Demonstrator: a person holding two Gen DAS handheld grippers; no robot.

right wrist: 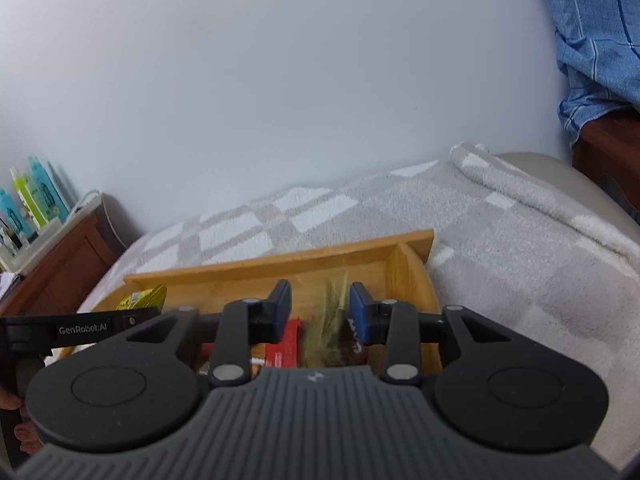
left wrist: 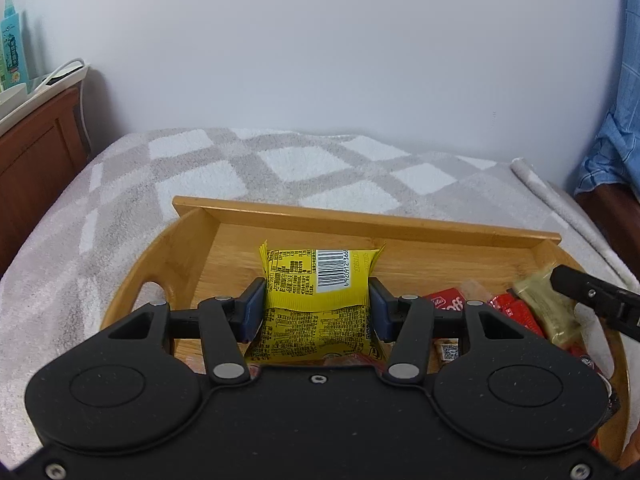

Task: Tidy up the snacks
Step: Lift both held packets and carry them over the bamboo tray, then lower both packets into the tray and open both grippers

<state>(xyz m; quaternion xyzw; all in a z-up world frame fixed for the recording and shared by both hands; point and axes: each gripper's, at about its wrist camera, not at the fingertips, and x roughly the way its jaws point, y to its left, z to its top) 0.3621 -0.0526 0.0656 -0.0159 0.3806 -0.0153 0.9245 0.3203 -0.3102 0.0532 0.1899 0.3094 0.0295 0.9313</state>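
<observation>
My left gripper (left wrist: pixel 316 304) is shut on a yellow snack packet (left wrist: pixel 318 300) with a barcode, held above the wooden tray (left wrist: pixel 360 226). Red snack packets (left wrist: pixel 516 312) and a pale olive packet (left wrist: pixel 548 304) lie at the tray's right side. In the left wrist view my right gripper (left wrist: pixel 592 296) enters from the right, beside the pale packet. In the right wrist view my right gripper (right wrist: pixel 316 308) stands part open with a blurred pale olive packet (right wrist: pixel 326 328) between its blue pads (right wrist: pixel 360 312); contact is unclear. The tray (right wrist: pixel 280 264), red packets (right wrist: pixel 284 346) and yellow packet (right wrist: pixel 144 298) also show there.
The tray sits on a grey and white checked blanket (left wrist: pixel 240 168). A wooden cabinet (left wrist: pixel 36 160) with bottles (left wrist: pixel 12 40) stands at the left. Blue checked cloth (left wrist: pixel 616 140) hangs at the right. A white wall rises behind.
</observation>
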